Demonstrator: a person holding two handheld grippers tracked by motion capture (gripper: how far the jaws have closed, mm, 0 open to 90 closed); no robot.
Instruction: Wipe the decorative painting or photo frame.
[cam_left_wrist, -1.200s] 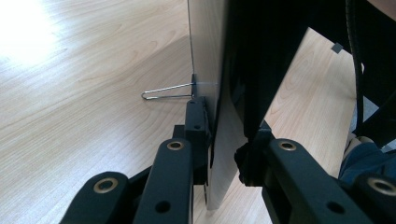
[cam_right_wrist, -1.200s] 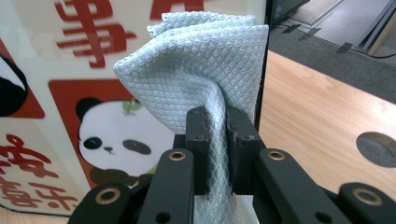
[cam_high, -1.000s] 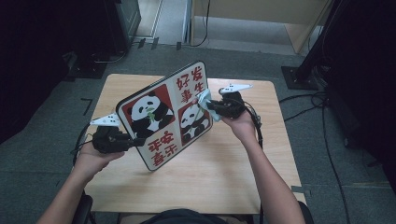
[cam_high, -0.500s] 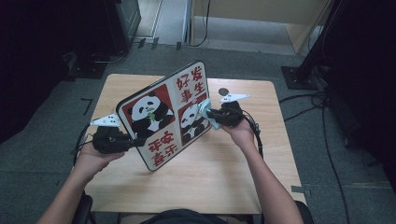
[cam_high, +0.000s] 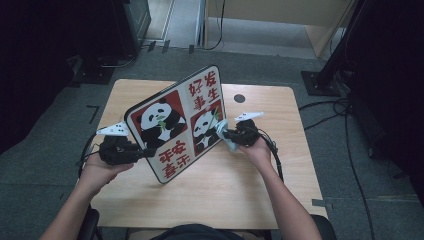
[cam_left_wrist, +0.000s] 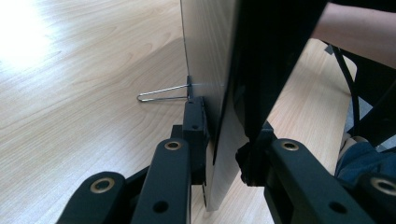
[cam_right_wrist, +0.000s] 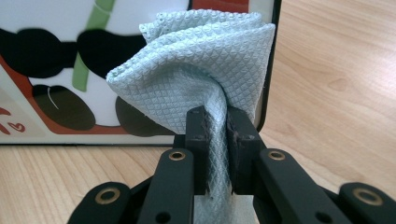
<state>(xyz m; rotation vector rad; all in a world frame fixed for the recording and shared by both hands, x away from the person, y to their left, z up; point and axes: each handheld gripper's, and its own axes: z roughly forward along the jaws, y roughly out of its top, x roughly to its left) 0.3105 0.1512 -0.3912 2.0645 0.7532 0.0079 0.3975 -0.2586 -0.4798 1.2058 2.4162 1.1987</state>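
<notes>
A panda picture board (cam_high: 175, 122) with red characters stands tilted on its lower edge on the wooden table (cam_high: 225, 192). My left gripper (cam_high: 145, 151) is shut on its left edge; in the left gripper view the pads pinch the thin board (cam_left_wrist: 217, 70) edge-on, and a wire leg (cam_left_wrist: 161, 93) sticks out behind it. My right gripper (cam_high: 228, 136) is shut on a light blue cloth (cam_high: 222, 131) and holds it against the board's lower right panda panel. In the right gripper view the bunched cloth (cam_right_wrist: 201, 65) rises from between the jaws in front of the board (cam_right_wrist: 46, 70).
A round cable hole (cam_high: 239, 98) sits in the table's far side. Black stands (cam_high: 330, 75) and cables (cam_high: 350, 145) lie on the floor to the right, a dark cabinet (cam_high: 132, 25) to the back left. The person's other arm (cam_left_wrist: 359, 32) shows past the board.
My right gripper has moved down the board's right side with the cloth, from near the upper right panel to the lower panda panel. The left gripper and board have stayed put.
</notes>
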